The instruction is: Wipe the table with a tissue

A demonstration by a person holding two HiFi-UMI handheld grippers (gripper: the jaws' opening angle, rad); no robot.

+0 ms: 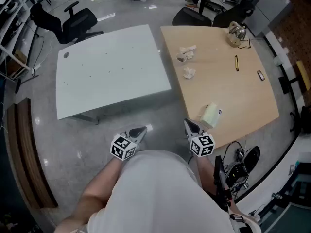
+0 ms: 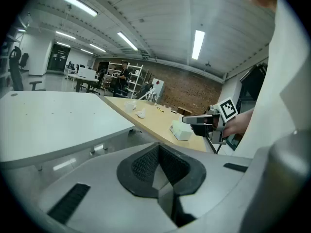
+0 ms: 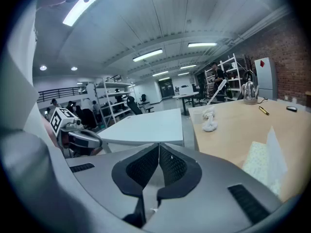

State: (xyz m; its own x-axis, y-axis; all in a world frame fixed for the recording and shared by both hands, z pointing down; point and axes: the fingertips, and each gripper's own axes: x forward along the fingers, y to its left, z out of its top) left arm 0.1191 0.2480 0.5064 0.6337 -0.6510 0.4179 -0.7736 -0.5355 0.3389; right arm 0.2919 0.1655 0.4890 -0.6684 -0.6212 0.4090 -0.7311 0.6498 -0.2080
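A wooden table (image 1: 228,89) stands at the right, with a pale tissue pack (image 1: 211,114) near its front edge. Crumpled white tissues (image 1: 189,73) and a small cup (image 1: 181,58) lie farther back on it. My left gripper (image 1: 140,131) is shut and empty, held over the floor in front of the grey table (image 1: 109,69). My right gripper (image 1: 191,125) is shut and empty too, just short of the wooden table's front edge and left of the tissue pack (image 3: 265,164). In the left gripper view the pack (image 2: 181,130) lies beyond the right gripper.
A kettle (image 1: 236,33), a yellow pen (image 1: 236,63) and a small dark object (image 1: 261,75) sit on the far part of the wooden table. Black office chairs (image 1: 73,21) stand behind the grey table. Cables and equipment (image 1: 238,166) lie on the floor at the right.
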